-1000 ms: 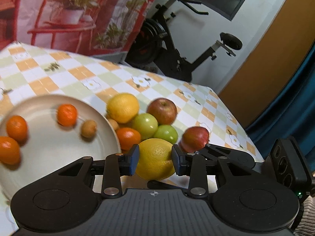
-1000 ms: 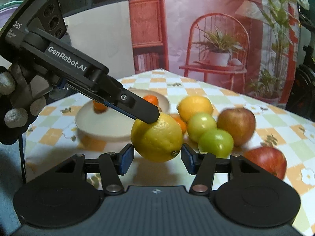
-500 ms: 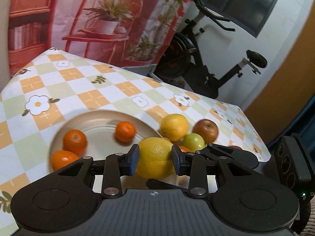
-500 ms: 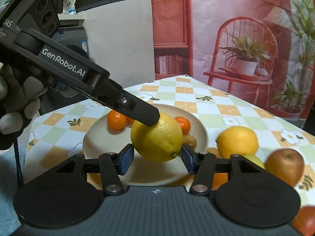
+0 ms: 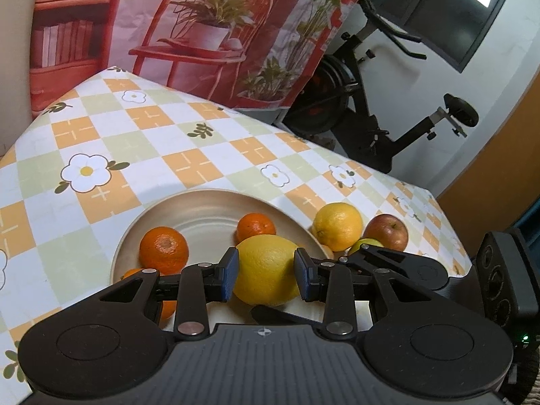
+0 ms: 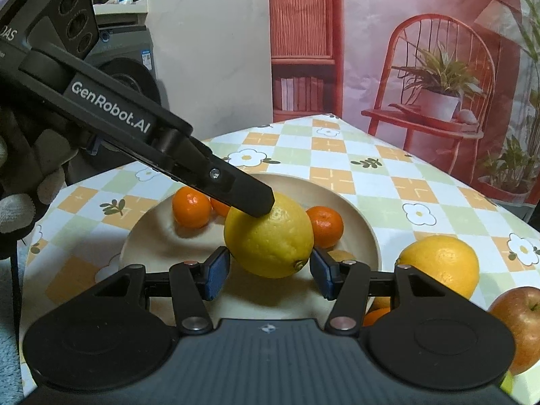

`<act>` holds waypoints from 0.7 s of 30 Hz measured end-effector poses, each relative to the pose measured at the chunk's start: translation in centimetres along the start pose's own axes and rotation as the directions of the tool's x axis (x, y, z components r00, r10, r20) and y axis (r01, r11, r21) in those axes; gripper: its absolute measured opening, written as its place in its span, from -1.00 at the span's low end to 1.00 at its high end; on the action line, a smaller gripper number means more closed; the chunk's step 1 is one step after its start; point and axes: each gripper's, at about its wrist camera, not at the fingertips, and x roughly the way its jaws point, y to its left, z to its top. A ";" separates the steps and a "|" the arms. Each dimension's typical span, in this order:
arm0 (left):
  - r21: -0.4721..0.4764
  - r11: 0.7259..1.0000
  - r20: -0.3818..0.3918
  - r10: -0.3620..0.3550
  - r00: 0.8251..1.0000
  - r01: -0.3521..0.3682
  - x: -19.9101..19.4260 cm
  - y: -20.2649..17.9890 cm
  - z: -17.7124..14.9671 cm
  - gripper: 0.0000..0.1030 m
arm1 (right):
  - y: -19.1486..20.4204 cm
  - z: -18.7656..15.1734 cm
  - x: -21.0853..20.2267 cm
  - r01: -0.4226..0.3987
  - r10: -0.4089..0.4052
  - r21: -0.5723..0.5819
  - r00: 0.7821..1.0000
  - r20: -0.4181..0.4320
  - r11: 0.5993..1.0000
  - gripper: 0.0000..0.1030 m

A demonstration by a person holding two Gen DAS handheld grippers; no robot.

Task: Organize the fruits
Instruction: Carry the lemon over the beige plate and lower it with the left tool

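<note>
A large yellow lemon (image 5: 266,275) hangs just above the beige plate (image 5: 209,199), gripped by both grippers at once. My left gripper (image 5: 266,271) is shut on it, blue pads pressing its two sides. My right gripper (image 6: 268,270) is shut on the same lemon (image 6: 270,239), and one left finger (image 6: 249,199) lies across the top of it. From the left wrist, the right gripper's fingers (image 5: 388,260) reach in from the right. Mandarins (image 5: 163,249) (image 6: 324,224) lie on the plate (image 6: 368,229).
Right of the plate on the checked cloth lie a second lemon (image 5: 337,226) (image 6: 438,266), a red apple (image 5: 386,231) (image 6: 516,324) and a green apple (image 5: 366,244). A gloved hand (image 6: 20,182) holds the left gripper. An exercise bike (image 5: 354,101) stands beyond the table's far edge.
Both grippers have carried the lemon leftward together, from in front of the pile of apples to above the plate. Their hold on it looks the same.
</note>
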 end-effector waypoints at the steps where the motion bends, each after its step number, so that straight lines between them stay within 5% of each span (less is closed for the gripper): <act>1: 0.000 1.000 0.006 0.000 1.000 0.000 0.1 0.2 0.0 -0.27 | 0.0 -0.1 0.0 0.002 -0.002 0.001 1.000 -0.003 1.000 0.07; 21: 0.032 0.995 0.073 0.089 0.993 -0.091 -2.4 -2.3 0.7 -0.26 | -0.3 -0.3 -3.0 0.074 -0.074 0.023 0.997 0.010 0.997 0.16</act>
